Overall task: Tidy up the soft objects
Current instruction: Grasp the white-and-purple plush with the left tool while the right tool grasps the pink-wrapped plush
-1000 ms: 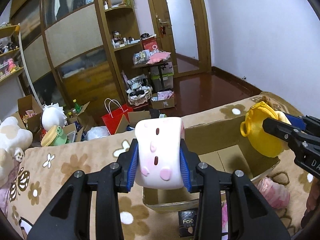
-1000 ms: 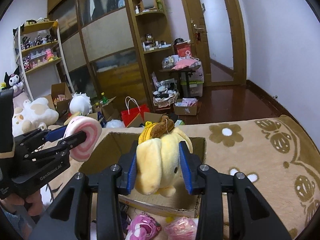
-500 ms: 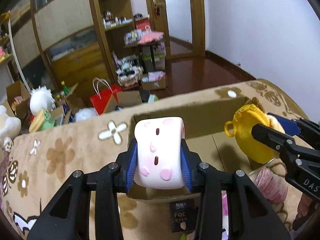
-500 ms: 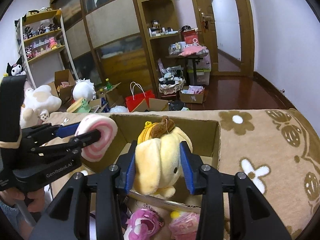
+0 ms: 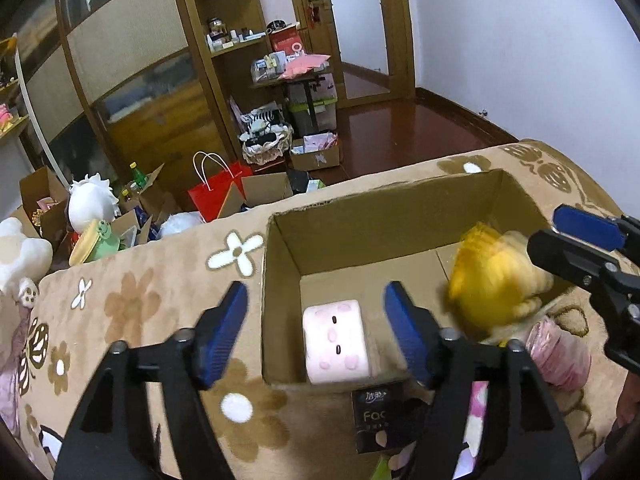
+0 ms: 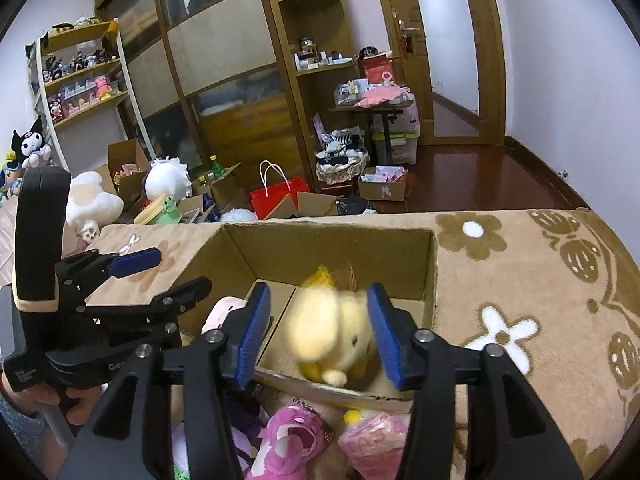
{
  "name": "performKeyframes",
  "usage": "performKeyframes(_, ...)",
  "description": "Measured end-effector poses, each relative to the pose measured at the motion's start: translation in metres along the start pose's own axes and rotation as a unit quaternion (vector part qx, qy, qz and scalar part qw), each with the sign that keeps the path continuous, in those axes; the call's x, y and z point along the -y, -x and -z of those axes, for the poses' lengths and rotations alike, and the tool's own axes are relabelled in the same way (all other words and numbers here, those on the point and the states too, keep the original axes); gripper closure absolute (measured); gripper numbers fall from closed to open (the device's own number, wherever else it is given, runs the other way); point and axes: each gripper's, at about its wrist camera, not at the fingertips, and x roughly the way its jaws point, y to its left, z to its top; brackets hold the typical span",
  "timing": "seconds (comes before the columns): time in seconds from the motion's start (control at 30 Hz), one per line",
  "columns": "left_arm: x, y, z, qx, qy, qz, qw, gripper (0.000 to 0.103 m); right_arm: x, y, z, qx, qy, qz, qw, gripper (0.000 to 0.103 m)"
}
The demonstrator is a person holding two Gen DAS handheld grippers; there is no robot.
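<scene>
The pink marshmallow plush [image 5: 335, 347] lies on the floor of the open cardboard box [image 5: 384, 216], near its front wall, face up and clear of the left gripper [image 5: 316, 334], whose blue pads [image 5: 222, 338] stand spread wide on either side of it. The yellow dog plush [image 6: 334, 330] is blurred, between the parted pads of the right gripper [image 6: 320, 334] at the box's front edge, touching neither pad that can be made out; in the left wrist view it shows at 3 o'clock of the marshmallow [image 5: 494, 280]. The box sits on a tan blanket with brown and white flowers [image 6: 520, 280]. In front of the box, at 6 o'clock in the right wrist view, lie a magenta bear plush [image 6: 294, 440] and a pink packet [image 6: 374, 442]; a dark tissue pack [image 5: 370, 416] rests just at the box's near wall. Beyond the blanket, at 12 o'clock, the dark wooden floor [image 6: 480, 180] carries a red paper bag [image 6: 280, 198], open cartons, a basket and a small table, with tall wooden cabinets behind, toy shelves [image 6: 80, 80] at 10 o'clock and a door at 1 o'clock.
</scene>
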Motion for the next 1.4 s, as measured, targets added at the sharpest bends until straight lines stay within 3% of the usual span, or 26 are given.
performKeyframes(0.07,-0.002,0.005,0.000,0.001,0.000,-0.002,1.0000,0.024,0.000,0.009,-0.001,0.010,-0.003,0.004,1.000,0.027)
performKeyframes(0.27,-0.004,0.029,0.005,0.009,0.000,-0.008,0.9999,0.010,0.002,0.039,-0.002,0.034,-0.021,0.018,0.999,0.001)
performKeyframes(0.6,0.002,0.071,0.023,0.004,-0.009,0.003,0.9999,0.003,0.003,0.081,0.013,0.040,-0.029,0.059,0.997,0.000)
performKeyframes(0.87,0.008,0.086,0.039,-0.036,-0.011,0.020,0.9991,0.003,0.008,0.096,0.029,0.024,-0.047,0.074,0.996,0.000)
performKeyframes(1.4,0.033,0.051,0.060,-0.107,-0.039,0.040,0.9927,0.003,0.019,0.059,0.057,-0.050,-0.068,0.091,0.992,0.000)
